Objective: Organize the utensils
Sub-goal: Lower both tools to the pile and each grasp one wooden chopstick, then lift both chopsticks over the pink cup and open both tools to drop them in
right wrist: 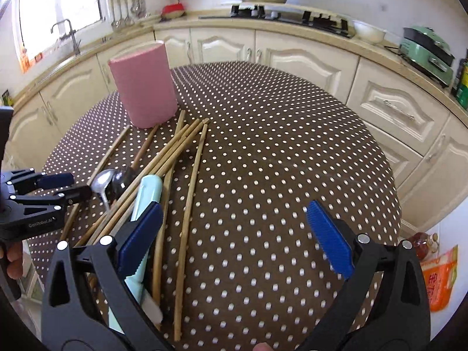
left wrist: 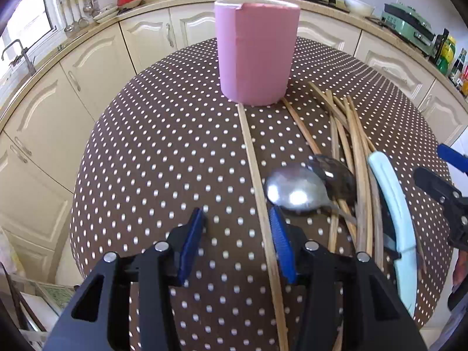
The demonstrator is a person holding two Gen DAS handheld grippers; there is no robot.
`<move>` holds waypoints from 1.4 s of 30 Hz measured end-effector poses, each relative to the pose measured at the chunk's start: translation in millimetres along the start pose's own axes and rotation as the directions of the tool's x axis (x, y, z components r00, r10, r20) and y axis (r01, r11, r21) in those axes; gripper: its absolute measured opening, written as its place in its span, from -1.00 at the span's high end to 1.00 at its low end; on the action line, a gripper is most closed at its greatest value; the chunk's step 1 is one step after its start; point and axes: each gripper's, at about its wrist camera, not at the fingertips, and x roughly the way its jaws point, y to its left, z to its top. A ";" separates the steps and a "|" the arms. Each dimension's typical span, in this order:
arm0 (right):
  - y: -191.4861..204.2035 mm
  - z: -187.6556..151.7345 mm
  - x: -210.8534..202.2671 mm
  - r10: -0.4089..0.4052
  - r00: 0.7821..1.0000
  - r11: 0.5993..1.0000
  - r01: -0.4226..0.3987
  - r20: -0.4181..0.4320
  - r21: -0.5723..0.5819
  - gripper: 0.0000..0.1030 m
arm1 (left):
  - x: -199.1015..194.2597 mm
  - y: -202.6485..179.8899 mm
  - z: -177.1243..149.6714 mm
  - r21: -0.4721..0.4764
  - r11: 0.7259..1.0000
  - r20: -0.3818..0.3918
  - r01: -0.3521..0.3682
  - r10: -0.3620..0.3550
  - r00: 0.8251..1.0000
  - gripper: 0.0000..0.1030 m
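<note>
A pink cylindrical holder (left wrist: 256, 52) stands upright at the far side of the polka-dot table (left wrist: 152, 152); it also shows in the right wrist view (right wrist: 144, 87). Several wooden chopsticks (left wrist: 354, 152) lie spread beside it, with two metal spoons (left wrist: 295, 190) and a pale blue-handled knife (left wrist: 393, 204). My left gripper (left wrist: 235, 242) is open, low over the table; one lone chopstick (left wrist: 254, 169) lies between its fingers, close to the right pad. My right gripper (right wrist: 237, 239) is open and empty, its left finger over the knife (right wrist: 146, 193).
Cream kitchen cabinets (right wrist: 307, 61) and a countertop ring the table, with a hob (right wrist: 292, 14), a sink tap (right wrist: 68, 33) and a green appliance (right wrist: 425, 52). An orange bag (right wrist: 438, 278) sits below the table's right edge.
</note>
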 end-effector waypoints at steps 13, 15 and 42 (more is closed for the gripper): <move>14.9 61.0 70.3 0.029 0.923 0.989 -0.081 -0.384 -0.121 -0.21 | 29.6 -7.7 70.4 0.058 0.998 -0.152 0.014 -0.005 0.988 0.10; 21.0 66.0 78.2 0.014 0.912 0.987 -0.078 -0.410 -0.141 -0.14 | 31.7 -6.0 74.4 0.059 0.998 -0.161 0.015 -0.005 0.987 0.14; -57.8 114.6 -44.2 0.286 0.956 0.958 -0.288 0.071 0.017 0.89 | -121.5 16.8 46.2 -0.053 0.953 0.534 0.297 -0.224 0.815 0.89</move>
